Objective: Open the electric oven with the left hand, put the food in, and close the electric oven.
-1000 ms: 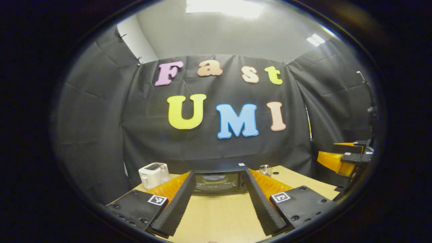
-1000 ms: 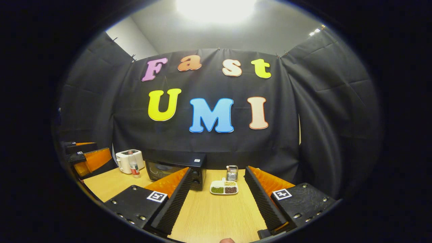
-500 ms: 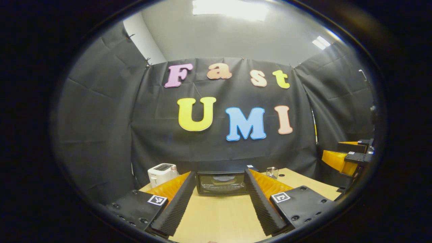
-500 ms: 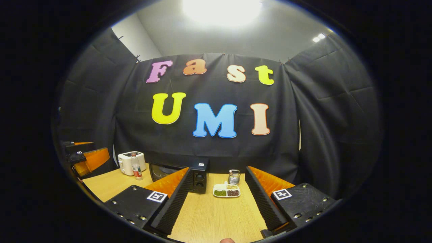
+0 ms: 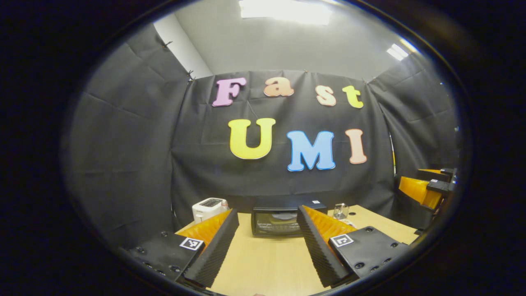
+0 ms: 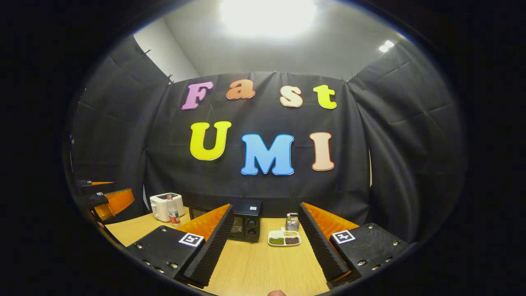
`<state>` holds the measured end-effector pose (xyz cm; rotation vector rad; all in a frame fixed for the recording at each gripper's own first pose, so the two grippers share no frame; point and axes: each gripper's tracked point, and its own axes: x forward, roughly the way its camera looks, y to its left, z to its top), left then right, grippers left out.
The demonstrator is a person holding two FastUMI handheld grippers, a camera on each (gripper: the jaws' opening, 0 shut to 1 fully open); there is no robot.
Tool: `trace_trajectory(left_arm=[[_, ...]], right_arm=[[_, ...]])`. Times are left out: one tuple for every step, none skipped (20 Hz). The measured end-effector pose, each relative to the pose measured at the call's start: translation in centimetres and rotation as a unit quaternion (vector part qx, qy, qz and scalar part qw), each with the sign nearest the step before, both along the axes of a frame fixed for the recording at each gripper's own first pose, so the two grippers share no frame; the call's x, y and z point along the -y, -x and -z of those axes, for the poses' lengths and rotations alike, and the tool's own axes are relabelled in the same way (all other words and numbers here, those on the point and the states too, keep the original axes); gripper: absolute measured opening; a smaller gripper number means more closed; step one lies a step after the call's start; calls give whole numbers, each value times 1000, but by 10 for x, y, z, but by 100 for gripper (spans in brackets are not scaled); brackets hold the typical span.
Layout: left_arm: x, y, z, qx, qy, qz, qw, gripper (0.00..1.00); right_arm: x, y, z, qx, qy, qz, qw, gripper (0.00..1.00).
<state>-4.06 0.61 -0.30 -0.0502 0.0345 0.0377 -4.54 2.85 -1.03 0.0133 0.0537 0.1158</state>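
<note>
over the last second both views tilted slightly downward and the oven shifted right in the left gripper view. the left claw was spread and held nothing, aimed at the closed oven door at the far side of the surface. the right claw was spread, empty, aimed at the food tray just right of the oven. count: one oven, one tray, one toaster, one bottle.
</note>
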Motion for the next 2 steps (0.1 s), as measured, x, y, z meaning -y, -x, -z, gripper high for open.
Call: trace_trajectory(left_arm=[[-3,1,-1,1,1,-1,1000,100],[-4,2,0,0,2,-2,1000,100]], right_arm=[[-1,0,0,-1,-2,0,1000,98],[-3,0,0,-2,-4,0,1000,98]])
